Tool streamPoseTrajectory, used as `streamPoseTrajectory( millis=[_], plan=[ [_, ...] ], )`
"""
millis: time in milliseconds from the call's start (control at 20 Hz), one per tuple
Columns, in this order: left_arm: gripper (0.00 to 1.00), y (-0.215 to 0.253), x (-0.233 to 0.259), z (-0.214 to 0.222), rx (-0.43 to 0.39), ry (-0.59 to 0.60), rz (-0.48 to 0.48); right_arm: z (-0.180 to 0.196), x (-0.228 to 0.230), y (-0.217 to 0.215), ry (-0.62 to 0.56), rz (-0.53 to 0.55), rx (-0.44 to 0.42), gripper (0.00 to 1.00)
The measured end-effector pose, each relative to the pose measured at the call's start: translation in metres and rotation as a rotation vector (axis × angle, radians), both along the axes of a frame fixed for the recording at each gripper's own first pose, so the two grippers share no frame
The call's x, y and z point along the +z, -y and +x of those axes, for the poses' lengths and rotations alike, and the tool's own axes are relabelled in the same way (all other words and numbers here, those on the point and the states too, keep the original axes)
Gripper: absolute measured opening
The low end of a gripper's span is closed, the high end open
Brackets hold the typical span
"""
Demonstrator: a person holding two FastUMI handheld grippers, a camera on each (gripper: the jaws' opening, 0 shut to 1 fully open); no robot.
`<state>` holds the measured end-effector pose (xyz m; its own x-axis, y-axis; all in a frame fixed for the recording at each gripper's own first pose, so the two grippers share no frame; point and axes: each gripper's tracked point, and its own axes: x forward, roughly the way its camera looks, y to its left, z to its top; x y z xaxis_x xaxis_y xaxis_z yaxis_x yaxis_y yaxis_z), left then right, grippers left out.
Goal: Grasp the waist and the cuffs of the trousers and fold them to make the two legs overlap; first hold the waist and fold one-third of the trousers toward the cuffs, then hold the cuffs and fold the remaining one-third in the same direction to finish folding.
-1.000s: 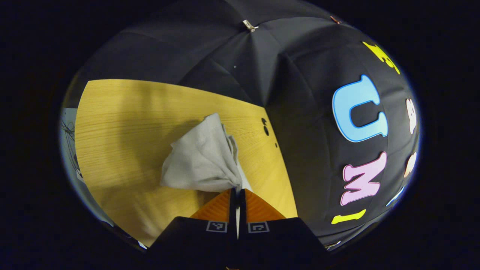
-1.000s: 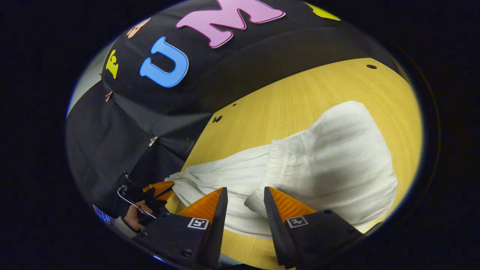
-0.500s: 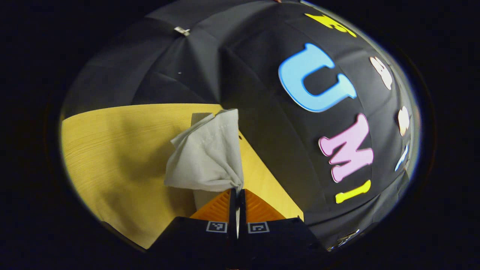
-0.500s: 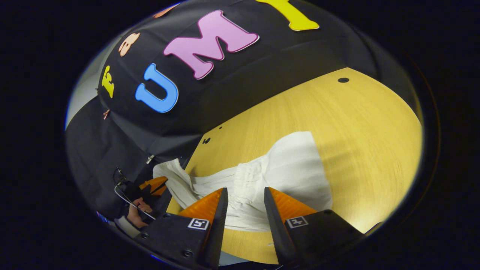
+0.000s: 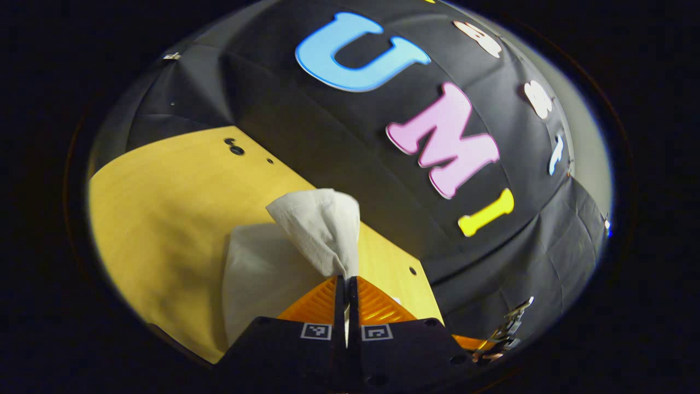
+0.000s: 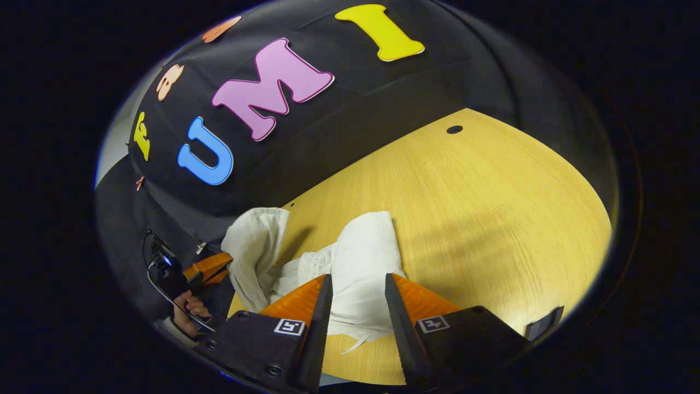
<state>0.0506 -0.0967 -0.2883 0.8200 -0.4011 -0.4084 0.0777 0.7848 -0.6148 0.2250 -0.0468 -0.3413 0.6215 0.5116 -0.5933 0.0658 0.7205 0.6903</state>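
Observation:
The white trousers (image 6: pixel 361 257) lie bunched on the wooden table (image 6: pixel 492 208), just beyond my right gripper (image 6: pixel 356 285), whose fingers stand apart with cloth showing in the gap. To the left, my left gripper (image 6: pixel 205 266) holds up a hanging end of the trousers. In the left gripper view, my left gripper (image 5: pixel 345 280) is shut on a raised corner of the trousers (image 5: pixel 320 227). More white cloth lies flat on the table (image 5: pixel 153 219) below and to the left. A hand (image 6: pixel 188 306) holds the left gripper.
The booth's black cloth wall (image 6: pixel 339 131) runs along the table's far edge. Small round holes (image 5: pixel 235 148) mark the tabletop near that edge, and another hole (image 6: pixel 454 129) lies far right. A small dark object (image 6: pixel 541 327) sits at the table's near right edge.
My left gripper has lifted and swung round with the cloth end still in it, toward the right gripper. The trousers have drawn together into a smaller heap. The right gripper's fingers stay apart.

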Motion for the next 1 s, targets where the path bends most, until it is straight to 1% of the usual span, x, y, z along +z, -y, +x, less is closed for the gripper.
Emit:
streamPoseTrajectory(
  millis=[150,250,400,500,600,700,800,900,950,1000],
  plan=[
    [0.05,0.051,-0.026,-0.02,-0.12,-0.048,0.016,-0.001,-0.002,0.013,-0.008,-0.003,-0.021,0.6],
    [0.06,0.076,-0.045,-0.037,-0.206,-0.071,0.06,-0.003,-0.005,0.02,-0.013,-0.011,-0.023,0.6],
    [0.06,0.108,-0.078,-0.063,-0.348,-0.116,0.153,-0.004,-0.007,0.027,-0.026,-0.01,-0.041,0.6],
    [0.06,0.12,-0.097,-0.081,-0.426,-0.137,0.216,-0.004,-0.009,0.031,-0.031,-0.013,-0.05,0.59],
    [0.06,0.128,-0.115,-0.098,-0.514,-0.152,0.301,-0.009,-0.011,0.034,-0.042,-0.017,-0.05,0.6],
    [0.05,0.131,-0.127,-0.109,-0.539,-0.159,0.36,-0.011,-0.011,0.033,-0.051,-0.017,-0.05,0.6],
    [0.06,0.126,-0.131,-0.11,-0.529,-0.177,0.404,-0.013,-0.012,0.031,-0.057,-0.019,-0.044,0.6],
    [0.06,0.125,-0.13,-0.115,-0.532,-0.214,0.395,-0.017,-0.01,0.028,-0.065,-0.023,-0.031,0.6],
    [0.06,0.124,-0.128,-0.117,-0.521,-0.222,0.392,-0.02,-0.009,0.025,-0.071,-0.021,-0.025,0.6],
    [0.13,0.122,-0.124,-0.114,-0.506,-0.22,0.391,-0.021,-0.006,0.02,-0.076,-0.013,-0.017,0.6]
  ],
)
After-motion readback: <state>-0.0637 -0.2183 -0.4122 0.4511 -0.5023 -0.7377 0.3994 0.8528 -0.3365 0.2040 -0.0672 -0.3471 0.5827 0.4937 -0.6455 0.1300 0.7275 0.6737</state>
